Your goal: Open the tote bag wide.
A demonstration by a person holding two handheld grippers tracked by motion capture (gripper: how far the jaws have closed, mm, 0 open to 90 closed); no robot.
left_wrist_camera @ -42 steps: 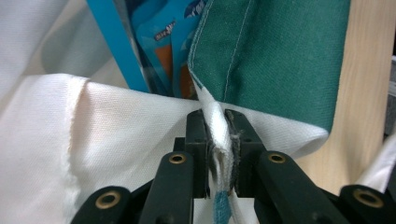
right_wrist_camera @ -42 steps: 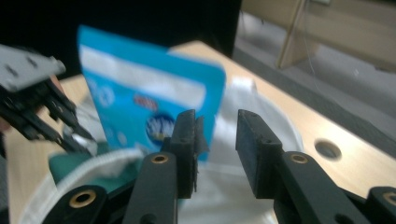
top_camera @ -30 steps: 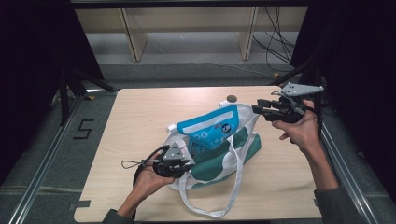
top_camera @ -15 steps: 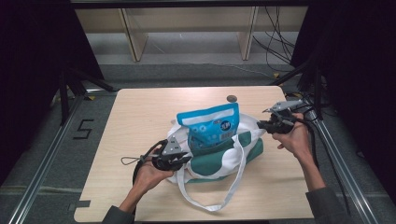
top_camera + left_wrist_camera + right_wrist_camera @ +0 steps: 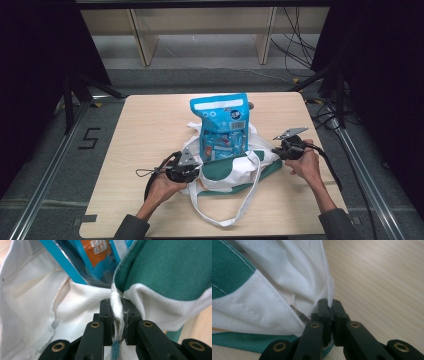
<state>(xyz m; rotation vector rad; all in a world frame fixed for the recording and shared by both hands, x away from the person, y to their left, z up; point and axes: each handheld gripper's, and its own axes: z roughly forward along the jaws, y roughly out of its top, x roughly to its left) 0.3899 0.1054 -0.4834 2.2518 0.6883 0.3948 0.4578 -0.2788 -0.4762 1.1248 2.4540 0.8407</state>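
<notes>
While the blue snack pouch (image 5: 220, 125) is standing half inside the tote bag (image 5: 235, 170) at mid-table, the left gripper (image 5: 117, 322) and right gripper (image 5: 329, 315) are pinching opposite rim edges, jaws nearly closed, leaving the pouch's top to tuck in.

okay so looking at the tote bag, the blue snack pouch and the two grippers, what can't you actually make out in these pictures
- Blue snack pouch: its bottom is hidden inside the tote bag in the high view; its print is too small to read.
- Small dark thing behind the pouch: mostly hidden, unidentifiable.
- Left gripper: the pinched tote hem covers its inner pads in the left gripper view.
- Right gripper: cloth hides what lies behind it.
</notes>
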